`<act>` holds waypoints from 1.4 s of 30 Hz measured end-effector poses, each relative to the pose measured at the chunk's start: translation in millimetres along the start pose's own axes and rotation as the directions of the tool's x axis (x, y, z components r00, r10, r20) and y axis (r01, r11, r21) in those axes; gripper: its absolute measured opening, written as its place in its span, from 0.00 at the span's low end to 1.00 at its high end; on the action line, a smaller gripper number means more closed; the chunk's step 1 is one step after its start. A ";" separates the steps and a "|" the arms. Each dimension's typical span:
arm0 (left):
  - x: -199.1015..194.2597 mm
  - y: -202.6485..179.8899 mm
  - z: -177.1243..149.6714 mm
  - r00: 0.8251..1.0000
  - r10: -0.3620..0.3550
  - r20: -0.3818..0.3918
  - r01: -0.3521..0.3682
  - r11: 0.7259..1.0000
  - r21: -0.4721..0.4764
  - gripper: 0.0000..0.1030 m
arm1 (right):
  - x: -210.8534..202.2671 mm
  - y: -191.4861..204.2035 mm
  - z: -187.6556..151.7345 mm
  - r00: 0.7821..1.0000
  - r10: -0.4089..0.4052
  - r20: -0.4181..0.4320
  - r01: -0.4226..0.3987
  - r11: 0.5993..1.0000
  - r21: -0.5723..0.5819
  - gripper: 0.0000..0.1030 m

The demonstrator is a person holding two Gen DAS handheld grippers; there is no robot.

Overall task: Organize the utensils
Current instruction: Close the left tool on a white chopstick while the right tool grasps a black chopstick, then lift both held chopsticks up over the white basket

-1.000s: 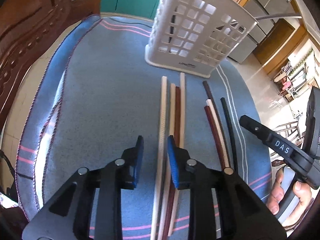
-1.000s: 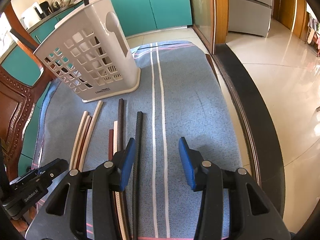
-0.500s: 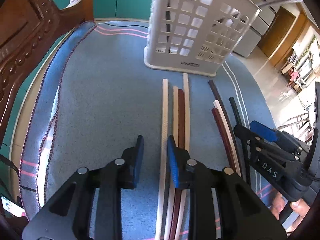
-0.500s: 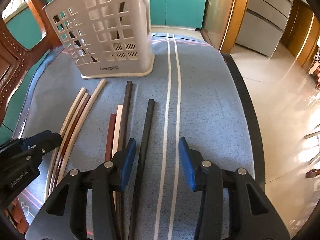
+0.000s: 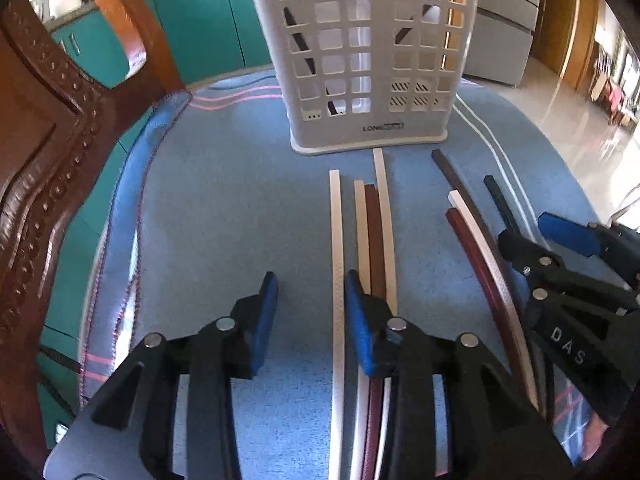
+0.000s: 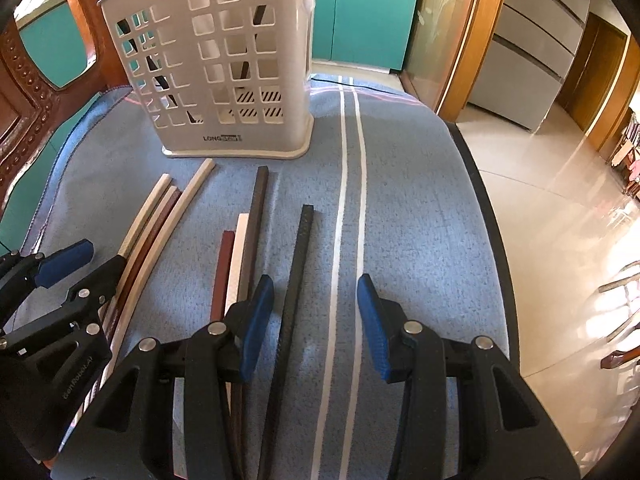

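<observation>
Left wrist view: left tongs (image 5: 308, 312) hang released over the blue cloth (image 5: 224, 216) that covers the tabletop, blue pads apart with nothing pressed between them. A single white chopstick (image 5: 337, 264) runs through the gap, just beside the right-hand pad; contact with that pad cannot be told. Next to it lies a group of three chopsticks (image 5: 374, 232), two pale and one dark red, passing under that same pad. Further toward the right edge lies a second group of three (image 5: 476, 248), dark red, white and dark brown, and beyond them a black chopstick (image 5: 498, 202). A white slotted holder (image 5: 368, 60) stands upright at the far edge of the cloth, with dark sticks already leaning inside. Right tongs (image 5: 556, 240) show at the right side of this view. A carved wooden chair (image 5: 48, 152) stands along the left edge.

Right wrist view: right tongs (image 6: 316, 320) are released as well, pads wide apart above the cloth (image 6: 420, 220). The black chopstick (image 6: 298, 264) lies between the pads, close to the left one but apart from it. The dark red, white and brown sticks (image 6: 240, 256) pass under the left pad. The pale group (image 6: 160, 220) lies nearer the left edge, where the left tongs (image 6: 80, 264) reach in. The holder (image 6: 224, 72) stands at the far edge, beside two white stripes (image 6: 352, 160) in the cloth.
</observation>
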State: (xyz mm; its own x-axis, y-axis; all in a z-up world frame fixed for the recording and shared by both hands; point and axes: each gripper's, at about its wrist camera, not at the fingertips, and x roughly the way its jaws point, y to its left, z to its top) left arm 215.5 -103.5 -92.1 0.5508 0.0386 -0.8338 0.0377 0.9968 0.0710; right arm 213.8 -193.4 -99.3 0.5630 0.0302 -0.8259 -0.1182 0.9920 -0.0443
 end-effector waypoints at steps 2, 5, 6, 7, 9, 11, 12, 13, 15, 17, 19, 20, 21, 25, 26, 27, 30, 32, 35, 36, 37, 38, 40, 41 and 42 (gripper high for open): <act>-0.3 4.7 0.4 0.999 -0.043 -0.017 0.043 0.998 -0.035 0.15 | 1.0 -1.1 0.0 1.000 0.013 -0.002 -0.013 1.000 0.021 0.43; 2.0 15.6 0.9 0.997 -0.073 -0.036 0.070 0.995 -0.074 0.07 | 1.6 -3.3 2.2 1.000 0.019 0.003 -0.019 0.999 0.041 0.29; 3.2 20.6 -0.1 0.996 -0.082 -0.039 0.078 0.993 -0.086 0.07 | 1.0 -4.0 2.1 1.000 0.027 0.005 -0.028 0.999 0.045 0.25; 2.5 25.3 -1.6 0.994 -0.096 -0.044 0.091 0.990 -0.104 0.07 | 0.7 -5.2 3.1 0.999 0.035 0.005 -0.035 0.998 0.048 0.17; 1.2 30.2 -3.1 0.993 -0.109 -0.054 0.102 0.987 -0.124 0.07 | 1.1 -6.0 4.4 0.999 0.054 -0.001 -0.054 0.997 0.048 0.09; 0.6 34.7 -4.6 0.992 -0.109 -0.067 0.099 0.986 -0.133 0.07 | 0.5 -5.3 4.0 0.998 0.066 -0.006 -0.065 0.997 0.044 0.08; -0.7 34.3 -6.8 0.992 -0.106 -0.072 0.096 0.986 -0.136 0.06 | 0.1 -5.0 3.8 0.997 0.074 -0.009 -0.073 0.996 0.042 0.07; -2.0 36.0 -8.4 0.992 -0.104 -0.078 0.092 0.986 -0.138 0.06 | -0.5 -4.8 3.5 0.997 0.079 -0.013 -0.078 0.996 0.040 0.07; -3.0 40.1 -9.8 0.991 -0.097 -0.090 0.083 0.987 -0.140 0.06 | -1.7 -5.7 2.8 0.996 0.086 -0.019 -0.085 0.995 0.043 0.07; -4.9 41.7 -12.3 0.992 -0.082 -0.094 0.069 0.988 -0.135 0.06 | -1.8 -6.9 3.0 0.996 0.084 -0.022 -0.083 0.996 0.043 0.07; -6.3 46.5 -14.4 0.993 -0.074 -0.092 0.061 0.989 -0.136 0.06 | -2.1 -8.6 2.3 0.997 0.075 -0.022 -0.074 0.996 0.042 0.07; -6.4 47.5 -14.6 0.993 -0.075 -0.091 0.062 0.989 -0.137 0.07 | -2.8 -9.4 1.7 0.997 0.073 -0.024 -0.072 0.997 0.042 0.07; -5.6 48.5 -13.9 0.993 -0.075 -0.087 0.063 0.989 -0.134 0.07 | -2.2 -8.8 1.5 0.997 0.069 -0.026 -0.068 0.997 0.039 0.07; -1.1 42.4 -8.9 0.996 -0.052 -0.070 0.044 0.993 -0.112 0.14 | -0.7 1.2 0.7 0.999 0.033 -0.019 -0.032 0.999 0.008 0.09; -0.1 40.0 -6.9 0.997 -0.044 -0.065 0.037 0.994 -0.103 0.15 | -0.8 3.1 0.1 0.999 0.027 -0.018 -0.027 1.000 0.001 0.11; -0.5 37.8 -6.9 0.997 -0.039 -0.061 0.033 0.995 -0.099 0.19 | -0.9 5.9 -1.3 1.000 0.024 -0.016 -0.024 1.000 -0.004 0.12; 2.3 35.8 -3.1 0.998 -0.030 -0.056 0.025 0.995 -0.101 0.29 | -0.8 8.8 -1.5 1.000 0.013 -0.012 -0.014 1.000 -0.014 0.14; 4.0 36.5 -0.9 0.998 -0.030 -0.058 0.024 0.994 -0.105 0.32 | -1.1 9.0 -2.8 1.000 0.012 -0.011 -0.012 1.000 -0.014 0.16; 3.9 34.9 -0.1 0.998 -0.023 -0.061 0.017 0.995 -0.094 0.34 | -1.8 7.9 -4.1 1.000 0.012 -0.009 -0.012 1.000 -0.013 0.17; 3.9 33.5 0.1 0.998 -0.025 -0.062 0.019 0.995 -0.097 0.34 | -1.2 7.5 -4.1 1.000 0.015 -0.009 -0.015 1.000 -0.011 0.17; 4.0 34.1 0.2 0.998 -0.027 -0.063 0.021 0.995 -0.098 0.34 | -1.0 6.7 -4.4 1.000 0.018 -0.010 -0.018 1.000 -0.010 0.17; 3.9 34.1 1.0 0.998 -0.029 -0.064 0.022 0.995 -0.097 0.34 | -0.9 6.0 -4.5 1.000 0.018 -0.010 -0.019 1.000 -0.011 0.17; 4.4 34.1 2.3 0.997 -0.036 -0.064 0.029 0.995 -0.099 0.32 | -0.8 4.9 -4.1 1.000 0.025 -0.010 -0.025 1.000 -0.013 0.15; 6.4 32.4 2.6 0.997 -0.039 -0.064 0.032 0.994 -0.101 0.31 | -0.4 4.8 -3.8 0.999 0.036 -0.010 -0.036 0.999 -0.013 0.11; 7.4 32.6 4.1 0.997 -0.040 -0.061 0.034 0.994 -0.104 0.25 | -0.5 4.6 -3.7 0.999 0.046 -0.010 -0.046 0.999 -0.014 0.09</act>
State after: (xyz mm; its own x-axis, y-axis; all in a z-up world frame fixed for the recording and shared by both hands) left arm 224.3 -71.0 -93.7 0.4969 0.0025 -0.8678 -0.0303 0.9994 -0.0145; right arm 210.0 -189.3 -101.2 0.5484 0.0746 -0.8329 -0.1554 0.9878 -0.0138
